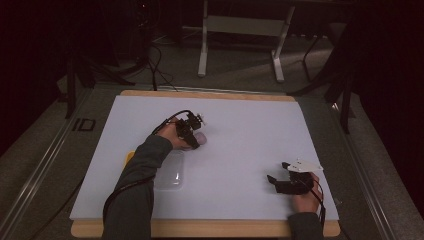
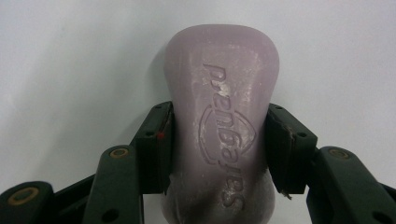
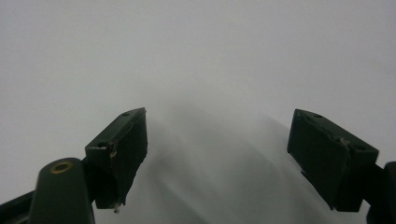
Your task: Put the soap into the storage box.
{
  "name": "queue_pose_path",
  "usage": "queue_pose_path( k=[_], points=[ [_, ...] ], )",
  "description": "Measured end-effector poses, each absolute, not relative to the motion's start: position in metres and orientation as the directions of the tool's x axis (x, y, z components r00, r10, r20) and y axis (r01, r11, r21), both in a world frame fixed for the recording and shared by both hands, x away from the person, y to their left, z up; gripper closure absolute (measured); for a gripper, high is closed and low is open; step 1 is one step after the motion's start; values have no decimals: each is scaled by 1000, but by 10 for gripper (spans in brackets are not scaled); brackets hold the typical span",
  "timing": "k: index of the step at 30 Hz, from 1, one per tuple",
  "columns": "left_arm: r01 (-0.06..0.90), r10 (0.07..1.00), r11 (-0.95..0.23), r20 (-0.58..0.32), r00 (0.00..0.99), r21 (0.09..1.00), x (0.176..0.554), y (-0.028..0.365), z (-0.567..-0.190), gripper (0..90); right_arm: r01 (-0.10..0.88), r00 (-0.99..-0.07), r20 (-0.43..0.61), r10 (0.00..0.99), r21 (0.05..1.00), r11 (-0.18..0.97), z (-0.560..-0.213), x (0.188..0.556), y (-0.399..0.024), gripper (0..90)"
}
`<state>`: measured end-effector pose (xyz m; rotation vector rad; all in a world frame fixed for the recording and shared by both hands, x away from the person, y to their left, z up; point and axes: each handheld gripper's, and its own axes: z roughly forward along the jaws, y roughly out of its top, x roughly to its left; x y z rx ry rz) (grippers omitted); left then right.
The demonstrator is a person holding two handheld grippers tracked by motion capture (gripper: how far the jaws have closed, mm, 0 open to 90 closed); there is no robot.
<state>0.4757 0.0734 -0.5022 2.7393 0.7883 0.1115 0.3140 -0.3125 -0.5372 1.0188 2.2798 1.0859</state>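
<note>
Sleeve and forearm are covering part of a clear plastic container (image 1: 170,175) lying near the counter's (image 1: 240,115) front left, and a yellow thing (image 1: 129,158) is peeking out beside the arm; I cannot tell what it is. In the left gripper view the lower end of the lilac soap bar (image 2: 222,121) is running off the bottom edge, and its embossed lettering is reading upside down to me. Around both grippers the white counter surface is lying bare, with wide room toward the far edge and between the two hands. My left gripper (image 1: 192,131), left of centre, is clamping the soap bar across its narrow waist, both pads pressing its sides. My right gripper (image 1: 278,179) is sitting near the front right corner, jaws spread wide, holding nothing.
</note>
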Motion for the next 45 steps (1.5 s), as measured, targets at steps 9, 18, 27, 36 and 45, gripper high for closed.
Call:
queue_pose_path(
  k=[9, 18, 27, 36, 45],
  points=[
    [524, 546, -795, -16, 838, 307, 475, 75, -502, 491, 438, -645, -56, 762, 790, 429, -537, 314, -312, 198],
    [565, 580, -748, -71, 812, 348, 475, 83, -503, 493, 438, -645, -56, 762, 790, 429, -537, 314, -312, 198],
    [563, 583, -738, -66, 810, 372, 470, 85, -493, 494, 437, -644, -58, 763, 790, 429, -537, 314, -312, 198],
    [560, 589, -734, -52, 807, 384, 465, 87, -485, 494, 436, -644, -58, 763, 791, 429, -537, 314, -312, 198],
    [579, 611, -703, -66, 789, 413, 460, 91, -477, 494, 436, -643, -59, 763, 792, 429, -537, 313, -312, 198]
  ],
)
